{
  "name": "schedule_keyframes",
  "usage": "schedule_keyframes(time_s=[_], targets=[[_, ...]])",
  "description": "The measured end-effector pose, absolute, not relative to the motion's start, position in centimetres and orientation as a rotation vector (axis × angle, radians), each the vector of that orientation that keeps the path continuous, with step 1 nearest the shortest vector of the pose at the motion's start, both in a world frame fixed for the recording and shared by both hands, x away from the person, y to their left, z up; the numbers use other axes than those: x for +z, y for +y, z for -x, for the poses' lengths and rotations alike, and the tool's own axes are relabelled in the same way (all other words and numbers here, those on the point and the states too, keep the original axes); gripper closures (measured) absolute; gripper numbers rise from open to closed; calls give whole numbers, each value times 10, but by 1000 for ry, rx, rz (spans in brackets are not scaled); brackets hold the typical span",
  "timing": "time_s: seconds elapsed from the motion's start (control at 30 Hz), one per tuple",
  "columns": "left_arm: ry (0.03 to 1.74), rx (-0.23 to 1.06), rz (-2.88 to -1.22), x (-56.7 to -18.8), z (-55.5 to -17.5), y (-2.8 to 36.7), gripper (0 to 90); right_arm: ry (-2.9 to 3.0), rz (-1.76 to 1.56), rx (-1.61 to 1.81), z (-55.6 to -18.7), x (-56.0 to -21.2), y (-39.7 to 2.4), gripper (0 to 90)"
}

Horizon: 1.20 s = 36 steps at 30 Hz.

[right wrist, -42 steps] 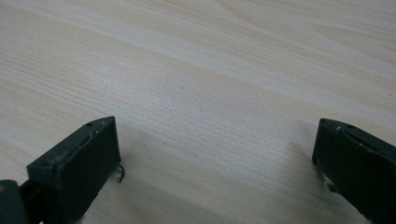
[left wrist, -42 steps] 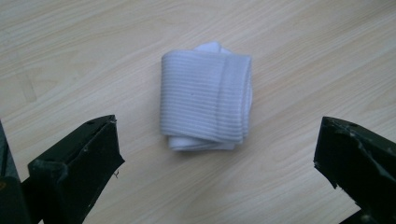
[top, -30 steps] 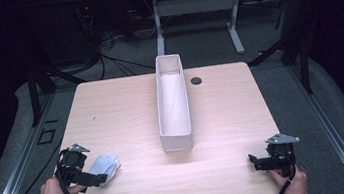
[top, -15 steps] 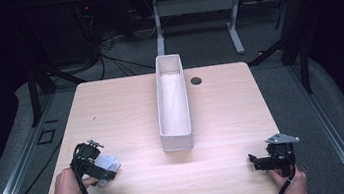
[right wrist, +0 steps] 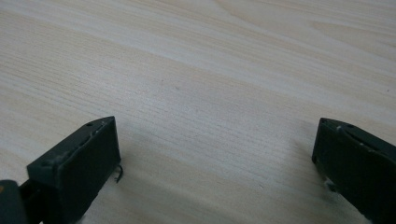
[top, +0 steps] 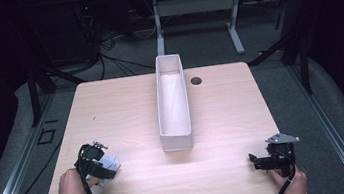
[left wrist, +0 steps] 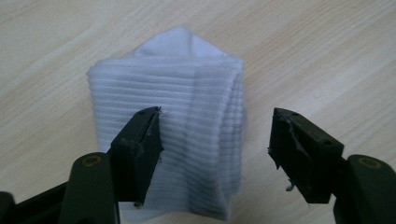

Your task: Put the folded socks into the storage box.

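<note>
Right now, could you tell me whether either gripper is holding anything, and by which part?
Nothing is held. The left gripper is open over the folded white sock; the right gripper is open over bare table.

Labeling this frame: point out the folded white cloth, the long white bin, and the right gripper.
folded white cloth (left wrist: 187, 116), left gripper view, middle of its ribbed face
long white bin (top: 178, 141), high view, near end wall
right gripper (top: 253, 161), high view, between its open fingertips

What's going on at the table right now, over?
Left gripper open, jaws around the folded white cloth on the table. Right gripper open over bare wood. White bin mid-table, nothing between.
</note>
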<state>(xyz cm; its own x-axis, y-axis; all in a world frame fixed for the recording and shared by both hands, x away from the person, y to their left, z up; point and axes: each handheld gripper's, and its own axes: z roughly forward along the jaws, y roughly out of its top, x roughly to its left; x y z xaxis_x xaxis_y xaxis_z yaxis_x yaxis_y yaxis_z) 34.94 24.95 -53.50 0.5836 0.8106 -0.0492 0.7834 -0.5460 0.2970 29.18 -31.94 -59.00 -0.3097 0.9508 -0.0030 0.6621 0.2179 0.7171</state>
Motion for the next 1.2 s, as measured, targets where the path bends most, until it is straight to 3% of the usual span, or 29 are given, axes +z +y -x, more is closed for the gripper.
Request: schedule_keyframes(time_s=[0.17,0.53,0.93,1.2], targets=[[1341,196,-2529,-537,-350,249,492,2051,-1489,865,-292,-590,-320,2],[1346,252,-2545,-539,-348,245,531,2066,-1493,858,-292,-589,-321,2],[1383,281,-2544,-537,-348,245,675,2059,-1500,860,-292,-589,-321,2],[1378,294,-2549,-532,-349,245,712,2058,-1499,861,-292,-589,-321,2]])
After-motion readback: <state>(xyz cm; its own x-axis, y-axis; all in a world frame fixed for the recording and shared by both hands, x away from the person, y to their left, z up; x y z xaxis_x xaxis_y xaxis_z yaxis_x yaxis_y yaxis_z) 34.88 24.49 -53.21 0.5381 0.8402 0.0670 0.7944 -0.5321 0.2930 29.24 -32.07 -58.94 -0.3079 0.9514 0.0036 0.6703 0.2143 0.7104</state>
